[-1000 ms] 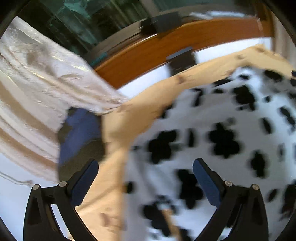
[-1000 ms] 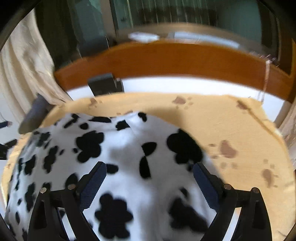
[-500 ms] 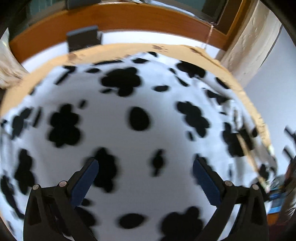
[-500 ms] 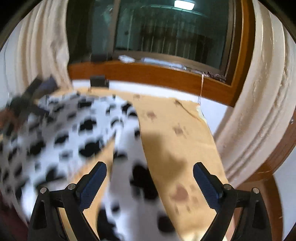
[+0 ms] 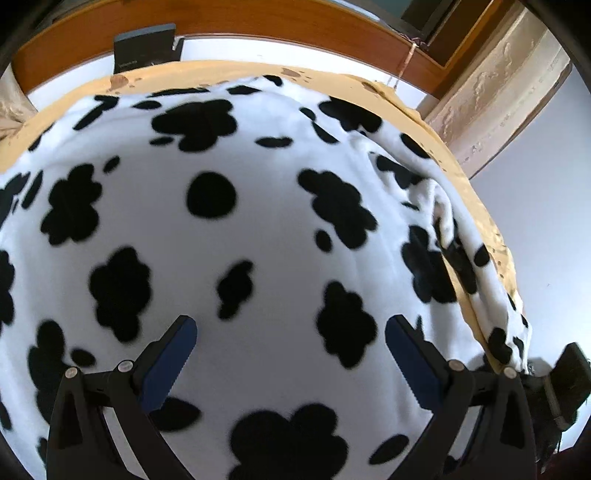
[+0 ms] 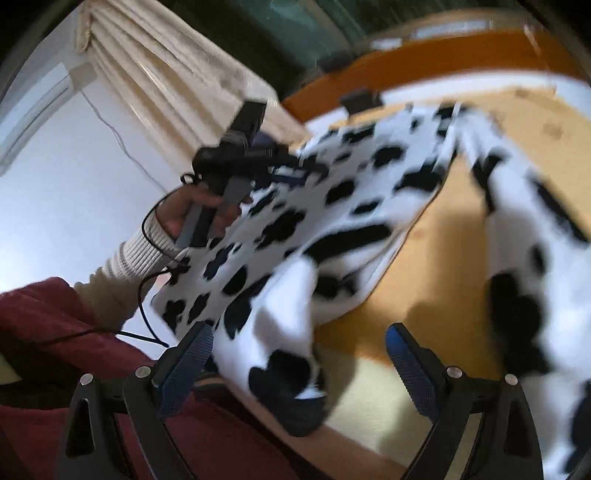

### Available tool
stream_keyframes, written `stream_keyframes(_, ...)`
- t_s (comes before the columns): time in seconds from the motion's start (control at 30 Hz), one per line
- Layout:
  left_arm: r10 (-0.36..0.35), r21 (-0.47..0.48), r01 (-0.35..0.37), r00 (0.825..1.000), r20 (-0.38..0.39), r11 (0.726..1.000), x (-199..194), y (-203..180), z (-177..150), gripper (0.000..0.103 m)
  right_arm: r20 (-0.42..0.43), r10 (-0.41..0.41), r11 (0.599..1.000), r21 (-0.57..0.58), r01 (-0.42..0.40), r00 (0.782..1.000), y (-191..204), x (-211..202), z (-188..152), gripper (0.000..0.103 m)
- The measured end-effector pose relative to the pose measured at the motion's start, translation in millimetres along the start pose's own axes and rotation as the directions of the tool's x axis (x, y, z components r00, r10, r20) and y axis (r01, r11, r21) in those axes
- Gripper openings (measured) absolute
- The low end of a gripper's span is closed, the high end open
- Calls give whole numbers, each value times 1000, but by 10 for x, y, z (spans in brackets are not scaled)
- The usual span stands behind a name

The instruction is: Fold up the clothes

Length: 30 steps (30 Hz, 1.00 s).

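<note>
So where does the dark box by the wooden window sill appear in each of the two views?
Left wrist view: the dark box is at the top left, behind the yellow cloth's far edge.
Right wrist view: it is upper middle, blurred, beyond the cow-print garment.
Shared landmark: the wooden sill behind it.

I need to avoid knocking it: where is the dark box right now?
In the left wrist view the dark box stands at the top left, on the white sill under the wooden frame, just beyond the tan cloth's far edge.
</note>
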<state>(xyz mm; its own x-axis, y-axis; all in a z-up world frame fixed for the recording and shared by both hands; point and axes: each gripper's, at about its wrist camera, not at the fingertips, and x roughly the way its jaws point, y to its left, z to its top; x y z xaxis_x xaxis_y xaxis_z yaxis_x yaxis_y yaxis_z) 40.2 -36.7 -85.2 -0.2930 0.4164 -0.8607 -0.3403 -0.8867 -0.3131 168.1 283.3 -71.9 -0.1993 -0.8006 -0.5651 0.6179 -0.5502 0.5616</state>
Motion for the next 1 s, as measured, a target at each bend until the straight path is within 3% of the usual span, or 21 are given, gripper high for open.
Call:
stream_keyframes(0.03, -6, 5, 6, 1000, -2, 1000, 5, -26, -31, 103, -13, 15, 1000, -4, -15, 1000, 23, 60, -29, 94)
stream_keyframes(0.07, -11, 10, 11, 1000, -4, 1000, 13, -49, -57, 103, -35, 26, 1000, -10, -26, 999, 54, 120, -59, 81)
stream_keyframes(0.1, -14, 16, 14, 1000, -8, 1000, 21, -69, -80, 103, -63, 28, 999, -19, -29, 998, 89, 180, -90, 57)
stream_keyframes(0.13, -15, 22, 15, 1000, -12, 1000, 30, -93, -102, 103, -91, 24, 999, -32, -27, 996, 128, 241, -119, 47)
stream_keyframes(0.17, -16, 29, 17, 1000, -15, 999, 37, -122, -123, 103, -109, 20, 999, -44, -25, 994, 167, 264, -146, 28)
stream_keyframes(0.27, -35, 51, 36, 999, -17, 998, 28, -198, -167, 103, -133, 44, 996, -72, -54, 990, 310, 191, -197, 25)
stream_keyframes(0.37, -44, 83, 45, 999, -12, 996, 43, -270, -203, 103, -83, 98, 992, -76, -104, 992, 455, -163, -200, 22)
stream_keyframes(0.47, -14, 112, 16, 1000, -16, 994, 135, -311, -242, 103, -58, 28, 997, -65, -32, 998, 436, -401, -231, 22)
stream_keyframes(0.53, 7, 138, -6, 1000, -5, 990, 152, -349, -269, 103, -94, -36, 998, -57, 31, 995, 357, -368, -338, 22)
stream_keyframes(0.67, 2, 166, -1, 1000, -3, 986, 140, -402, -305, 103, -99, -68, 997, -43, 64, 993, 320, -302, -462, 23)
stream_keyframes(0.73, -1, 175, 2, 1000, -6, 985, 145, -415, -303, 103, -62, -106, 993, -55, 102, 992, 319, -372, -461, 39)
stream_keyframes(0.77, 0, 176, 1, 1000, -6, 984, 154, -418, -294, 103, -30, -131, 990, -61, 129, 991, 323, -415, -453, 69)
stream_keyframes(0.8, -1, 174, 2, 1000, -6, 985, 157, -416, -291, 103, 2, -155, 986, -66, 155, 988, 327, -459, -444, 87)
stream_keyframes(0.87, -7, 166, 7, 1000, -2, 986, 151, -407, -297, 103, 37, -142, 987, -68, 144, 989, 319, -475, -406, 87)
stream_keyframes(1.0, -38, 149, 37, 999, 5, 988, 105, -394, -349, 103, 12, -114, 987, -112, 115, 993, 350, -235, -307, 87)
